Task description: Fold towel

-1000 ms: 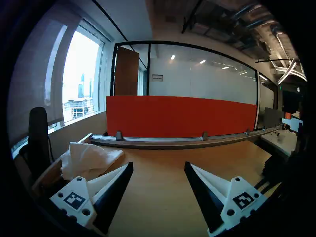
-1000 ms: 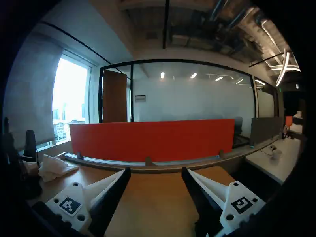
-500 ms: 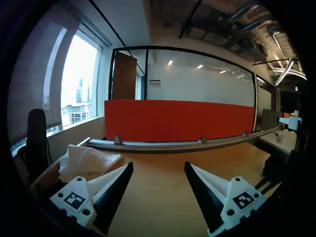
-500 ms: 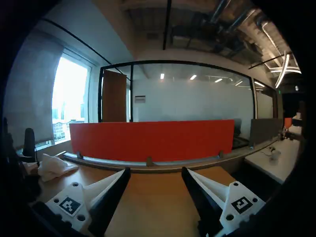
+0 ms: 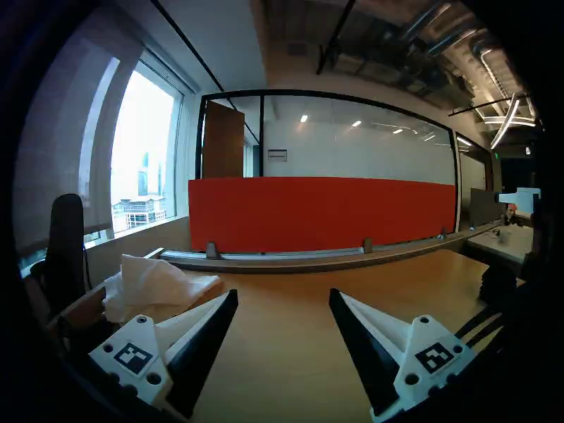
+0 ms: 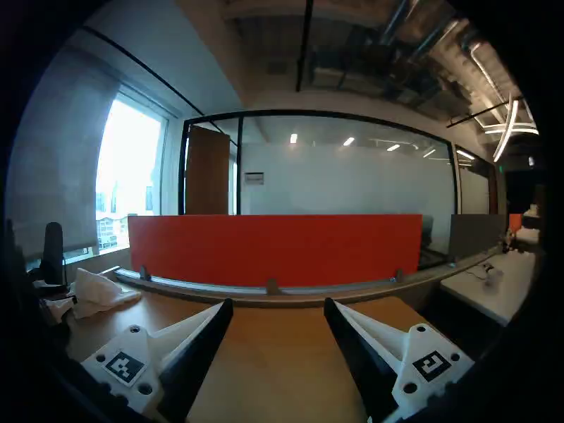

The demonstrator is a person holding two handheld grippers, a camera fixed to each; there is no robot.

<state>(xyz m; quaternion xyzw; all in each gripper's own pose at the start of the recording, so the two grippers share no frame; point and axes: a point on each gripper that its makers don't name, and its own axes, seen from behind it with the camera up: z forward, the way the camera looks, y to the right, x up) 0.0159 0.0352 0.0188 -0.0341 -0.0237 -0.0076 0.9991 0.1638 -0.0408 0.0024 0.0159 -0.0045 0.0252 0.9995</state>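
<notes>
Towel (image 5: 155, 285) is being left crumpled at the left end of the bench (image 5: 296, 366), while the left claw (image 5: 282, 293) and right claw (image 6: 277, 303) are being held open.

In the left gripper view, a black chair back (image 5: 67, 247) is being shown at far left, the white towel just beside it, well apart from the left claw's spread fingers (image 5: 204, 331); bare wood is being framed between them. In the right gripper view, the towel is being seen at the far left edge, the right claw's fingers being held wide apart before a red partition (image 6: 275, 248).
</notes>
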